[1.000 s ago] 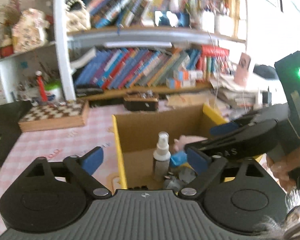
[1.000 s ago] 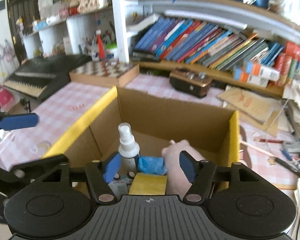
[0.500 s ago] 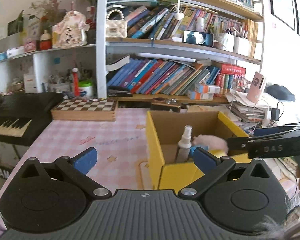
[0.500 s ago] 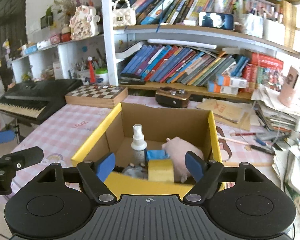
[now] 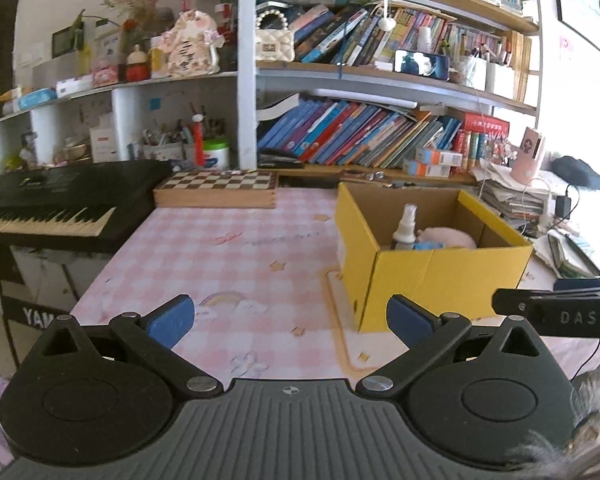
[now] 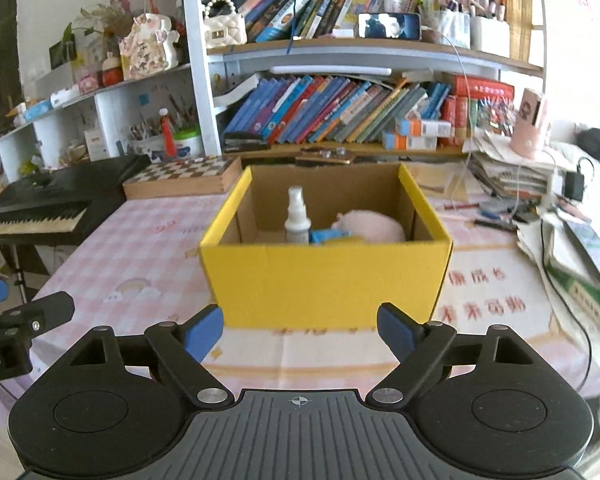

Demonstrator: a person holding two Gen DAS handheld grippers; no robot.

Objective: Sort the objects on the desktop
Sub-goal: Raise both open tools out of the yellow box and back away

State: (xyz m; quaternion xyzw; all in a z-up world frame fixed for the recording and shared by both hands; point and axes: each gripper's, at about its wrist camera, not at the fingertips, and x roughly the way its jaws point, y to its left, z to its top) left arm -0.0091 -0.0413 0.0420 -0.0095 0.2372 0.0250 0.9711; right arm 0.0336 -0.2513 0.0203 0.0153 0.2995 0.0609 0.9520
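Observation:
A yellow cardboard box [image 6: 324, 280] [image 5: 440, 276] stands on the pink checked tablecloth [image 5: 228, 256]. Inside it I see a white spray bottle [image 6: 297, 218] [image 5: 405, 229], a pink plush toy [image 6: 374, 226] [image 5: 448, 237] and something blue [image 6: 328, 235]. My left gripper [image 5: 290, 318] hangs open over the cloth, to the left of the box, with nothing between its fingers. My right gripper [image 6: 300, 330] faces the box's front wall from a short way back; its jaws are opening and hold nothing. Its finger [image 5: 556, 312] shows at the right of the left wrist view.
A chessboard box [image 5: 216, 190] lies at the back of the table, a black keyboard [image 5: 60, 204] stands to the left. Stacked papers, pens and cables [image 6: 540, 200] crowd the right side. Bookshelves [image 6: 340, 112] fill the wall behind.
Both grippers have drawn back from above the box's inside to in front of it and beside it. The right gripper's jaws have widened. Nothing was carried out.

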